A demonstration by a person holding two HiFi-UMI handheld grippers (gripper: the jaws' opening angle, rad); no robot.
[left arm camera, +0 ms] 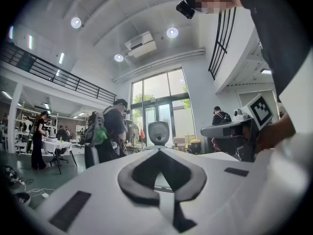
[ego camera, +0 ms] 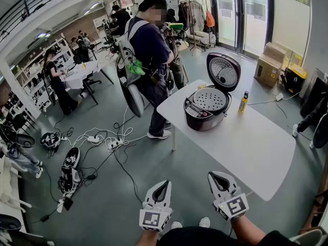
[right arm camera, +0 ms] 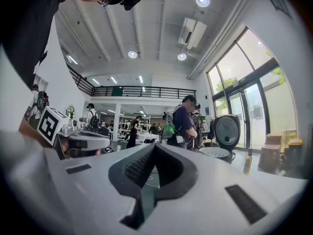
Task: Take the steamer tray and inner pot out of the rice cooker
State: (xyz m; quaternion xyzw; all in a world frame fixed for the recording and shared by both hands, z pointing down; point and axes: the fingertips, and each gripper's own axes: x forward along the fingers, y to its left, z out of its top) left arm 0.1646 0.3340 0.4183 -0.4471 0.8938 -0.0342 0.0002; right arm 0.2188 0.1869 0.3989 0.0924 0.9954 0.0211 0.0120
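Note:
A dark red rice cooker (ego camera: 207,109) stands on the white table (ego camera: 246,147) with its lid (ego camera: 224,72) raised. A grey perforated steamer tray (ego camera: 210,99) lies in its top; the inner pot under it is hidden. Both grippers hang low in the head view, well short of the table. My left gripper (ego camera: 162,186) is shut and holds nothing. My right gripper (ego camera: 217,178) is shut and holds nothing too. The cooker (right arm camera: 222,138) shows far off in the right gripper view, and its raised lid (left arm camera: 158,132) in the left gripper view.
A small yellow bottle (ego camera: 243,102) stands on the table right of the cooker. A person (ego camera: 151,55) with a backpack stands at the table's far left corner. Cables and power strips (ego camera: 100,142) lie over the floor to the left. Cardboard boxes (ego camera: 270,63) sit by the windows.

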